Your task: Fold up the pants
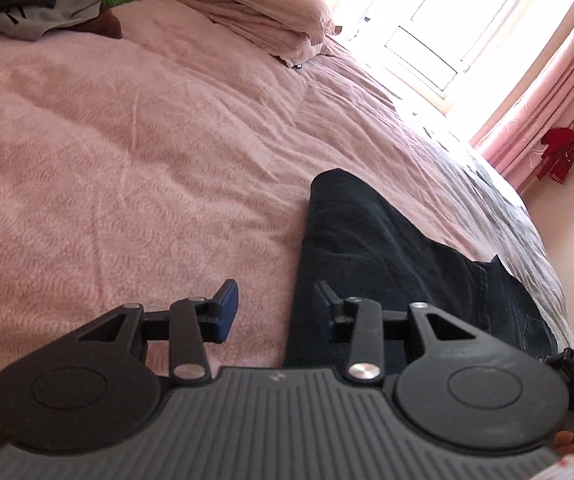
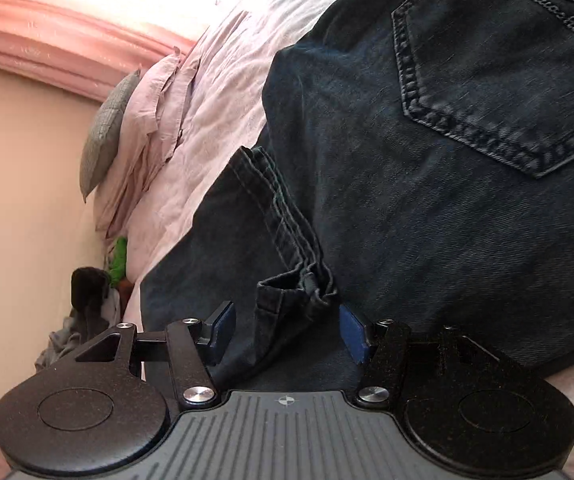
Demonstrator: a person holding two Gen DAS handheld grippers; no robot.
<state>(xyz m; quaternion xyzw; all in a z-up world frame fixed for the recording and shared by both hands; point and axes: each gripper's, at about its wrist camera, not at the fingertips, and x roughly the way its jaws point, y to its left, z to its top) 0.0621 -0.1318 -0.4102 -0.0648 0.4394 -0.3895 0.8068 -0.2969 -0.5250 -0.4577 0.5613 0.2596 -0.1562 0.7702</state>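
A bedroom with a bright window (image 1: pixel 439 28) and pink curtains (image 1: pixel 547 92); a wide bed under a pink textured bedspread (image 1: pixel 127 152) carries everything. The dark blue denim pants (image 2: pixel 407 168) lie on it, already doubled over, directly ahead of both claws.

The left claw (image 1: pixel 277 308) stands apart and empty, its blue pads over the bedspread at the near edge of the pants, one pad just over the denim. The right claw (image 2: pixel 285 330) is also apart, with a bunched hem of a pant leg (image 2: pixel 295 280) just beyond its pads; nothing looks pinched.

The denim looks thick and fairly heavy, limp yet stiff along seams, not slippery. The stitched hem and the folded edge seem the surest places to grip; several layers must be caught together or the fold will slide apart.

Beyond the left claw, well apart, sit pink pillows (image 1: pixel 267 12) and a heap of mixed clothes (image 1: pixel 39 4). Nothing blocks the pants.
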